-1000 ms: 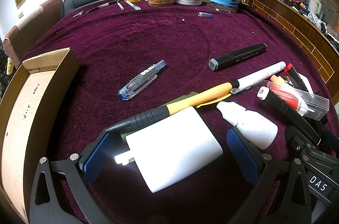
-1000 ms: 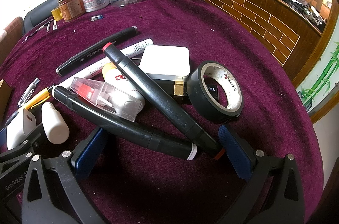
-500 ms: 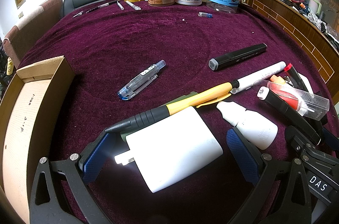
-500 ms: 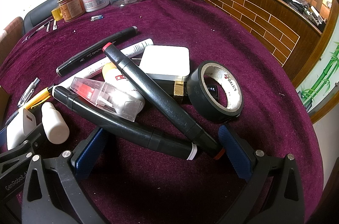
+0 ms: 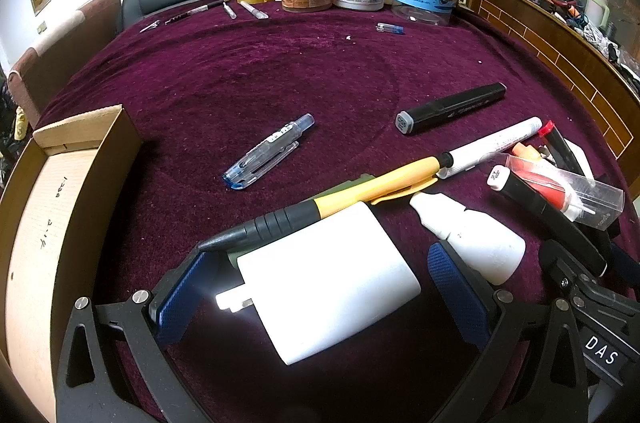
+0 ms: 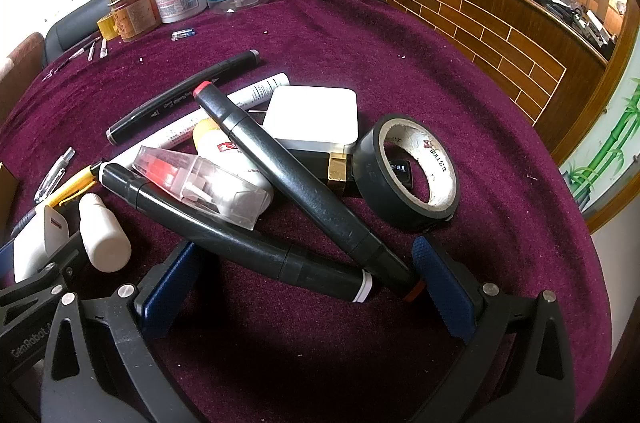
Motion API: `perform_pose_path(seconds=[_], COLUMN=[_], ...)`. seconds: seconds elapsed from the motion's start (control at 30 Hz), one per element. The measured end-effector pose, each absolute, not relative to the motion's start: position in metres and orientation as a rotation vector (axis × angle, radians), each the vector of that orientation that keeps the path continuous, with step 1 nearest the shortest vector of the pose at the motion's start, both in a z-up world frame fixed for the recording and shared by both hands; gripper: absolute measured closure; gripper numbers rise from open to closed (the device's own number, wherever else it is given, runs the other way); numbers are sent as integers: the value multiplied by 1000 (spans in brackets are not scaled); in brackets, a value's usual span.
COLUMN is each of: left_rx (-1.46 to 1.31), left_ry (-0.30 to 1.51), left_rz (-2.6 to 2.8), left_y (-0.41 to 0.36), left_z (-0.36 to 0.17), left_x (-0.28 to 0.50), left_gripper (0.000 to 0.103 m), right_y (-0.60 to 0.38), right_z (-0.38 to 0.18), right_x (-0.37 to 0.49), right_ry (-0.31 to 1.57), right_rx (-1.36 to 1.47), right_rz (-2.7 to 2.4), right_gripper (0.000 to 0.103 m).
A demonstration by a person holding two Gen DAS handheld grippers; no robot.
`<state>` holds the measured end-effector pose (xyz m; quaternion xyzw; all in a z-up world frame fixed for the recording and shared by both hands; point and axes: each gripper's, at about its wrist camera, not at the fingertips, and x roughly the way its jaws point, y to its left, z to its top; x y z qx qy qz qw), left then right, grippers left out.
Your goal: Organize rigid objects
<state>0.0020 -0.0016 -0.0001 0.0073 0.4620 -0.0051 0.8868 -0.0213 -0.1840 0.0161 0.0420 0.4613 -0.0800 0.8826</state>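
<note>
the cardboard box (image 5: 72, 191) waits at left of frame; the white charger (image 5: 332, 287) lies low centre between the spread jaws of the left gripper (image 5: 320, 287); close squarely on its flat sides, clear of the yellow pen (image 5: 376, 185); right gripper (image 6: 304, 287) also spread, straddling two black markers (image 6: 304, 183)

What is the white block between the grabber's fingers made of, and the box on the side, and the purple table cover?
White block: looks like smooth, slightly glossy hard plastic, with shiny metal prongs, so probably a charger.
Box: brown cardboard, matte, with raw cut edges.
Purple table cover: fuzzy cloth, likely velvet; its pile shows brushed swirls.
</note>
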Motion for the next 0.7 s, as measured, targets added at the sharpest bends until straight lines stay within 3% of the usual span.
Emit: perform_pose_path(seconds=[0.2, 0.47, 0.7], left_rx=[63, 82, 341], left_ry=[1127, 1004, 893], left_rz=[-98, -66, 59], left_y=[8, 8, -26], left_z=[4, 2, 7], left_x=[-27, -62, -78], left_gripper=[1, 1, 1], right_y=[-191, -185, -187], right_z=[19, 17, 21], right_x=[-19, -23, -35], right_ry=[1046, 1043, 1064], right_rx=[34, 45, 45], right_rz=[-13, -77, -78], right_gripper=[0, 0, 3])
